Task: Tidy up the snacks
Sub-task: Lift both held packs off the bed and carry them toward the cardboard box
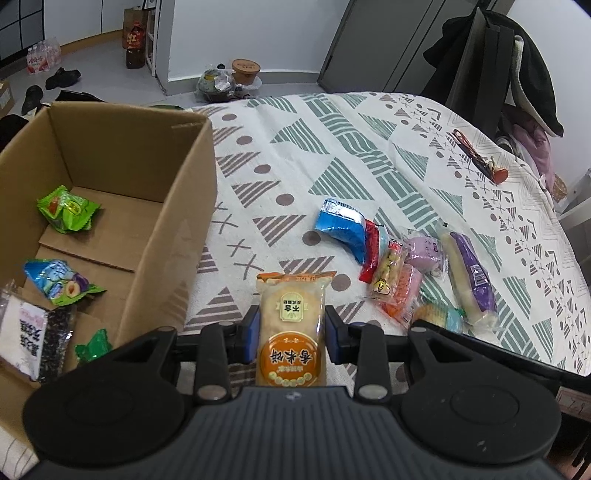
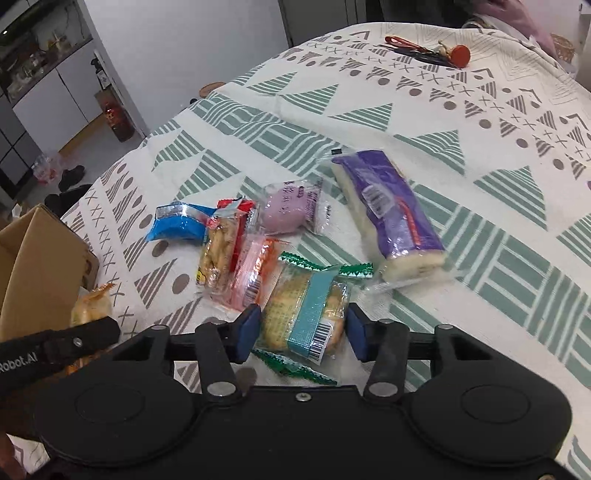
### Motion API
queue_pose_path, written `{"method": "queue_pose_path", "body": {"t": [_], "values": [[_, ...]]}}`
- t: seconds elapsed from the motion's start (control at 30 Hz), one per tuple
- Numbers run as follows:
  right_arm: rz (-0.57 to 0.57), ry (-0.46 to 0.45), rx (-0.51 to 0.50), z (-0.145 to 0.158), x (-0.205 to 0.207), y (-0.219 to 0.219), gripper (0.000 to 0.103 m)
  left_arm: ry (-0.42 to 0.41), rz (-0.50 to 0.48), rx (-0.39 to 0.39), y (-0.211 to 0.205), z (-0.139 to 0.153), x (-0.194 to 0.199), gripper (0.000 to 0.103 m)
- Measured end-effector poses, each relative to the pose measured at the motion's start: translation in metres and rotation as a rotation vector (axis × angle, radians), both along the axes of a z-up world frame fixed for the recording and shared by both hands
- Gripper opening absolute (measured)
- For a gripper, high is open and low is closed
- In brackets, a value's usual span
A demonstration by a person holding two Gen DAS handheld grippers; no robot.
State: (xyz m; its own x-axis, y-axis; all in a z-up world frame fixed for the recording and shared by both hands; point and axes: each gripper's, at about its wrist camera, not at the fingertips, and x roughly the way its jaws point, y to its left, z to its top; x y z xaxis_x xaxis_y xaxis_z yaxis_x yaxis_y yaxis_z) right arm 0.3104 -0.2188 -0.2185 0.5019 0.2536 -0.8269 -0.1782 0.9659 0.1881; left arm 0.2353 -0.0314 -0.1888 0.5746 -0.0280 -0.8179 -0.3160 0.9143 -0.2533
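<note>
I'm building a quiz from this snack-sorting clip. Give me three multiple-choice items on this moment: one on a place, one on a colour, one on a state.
1. Where is the cardboard box relative to the left tool?
A. to its left
B. to its right
C. behind the purple loaf

2. What colour is the band on the cracker pack between the right tool's fingers?
A. red
B. teal
C. black

3. What state is the left tool in?
A. open, nothing in it
B. shut on the rice cracker pack
C. out of view

Answers: 1 A, the box fills the left side of the view; 2 B, a teal strip crosses it; 3 B, both pads press the pack.

Pale wall (image 1: 240, 33), grey floor (image 1: 92, 62).
</note>
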Motion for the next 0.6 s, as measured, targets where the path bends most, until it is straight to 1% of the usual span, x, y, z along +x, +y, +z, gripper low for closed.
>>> {"method": "queue_pose_path", "body": {"t": [0.07, 0.17, 0.33, 0.5, 0.6], "values": [[0.002, 0.002, 0.000, 0.003, -0.004, 0.000, 0.048, -0.008, 0.003, 0.005, 0.000, 0.004, -0.003, 0.034], [0.000, 0.007, 0.048, 0.009, -0.008, -0.004, 0.048, -0.020, 0.011, 0.012, 0.002, 0.011, -0.010, 0.034], [-0.009, -0.022, 0.104, 0.023, -0.015, -0.007, 0.048, -0.045, 0.019, 0.027, 0.004, 0.024, -0.019, 0.034], [-0.006, -0.049, 0.143, 0.035, -0.022, -0.008, 0.048, -0.061, 0.028, 0.025, 0.005, 0.034, -0.023, 0.034], [-0.001, -0.064, 0.172, 0.042, -0.029, -0.007, 0.048, -0.086, 0.026, 0.028, 0.005, 0.043, -0.027, 0.034]]}}
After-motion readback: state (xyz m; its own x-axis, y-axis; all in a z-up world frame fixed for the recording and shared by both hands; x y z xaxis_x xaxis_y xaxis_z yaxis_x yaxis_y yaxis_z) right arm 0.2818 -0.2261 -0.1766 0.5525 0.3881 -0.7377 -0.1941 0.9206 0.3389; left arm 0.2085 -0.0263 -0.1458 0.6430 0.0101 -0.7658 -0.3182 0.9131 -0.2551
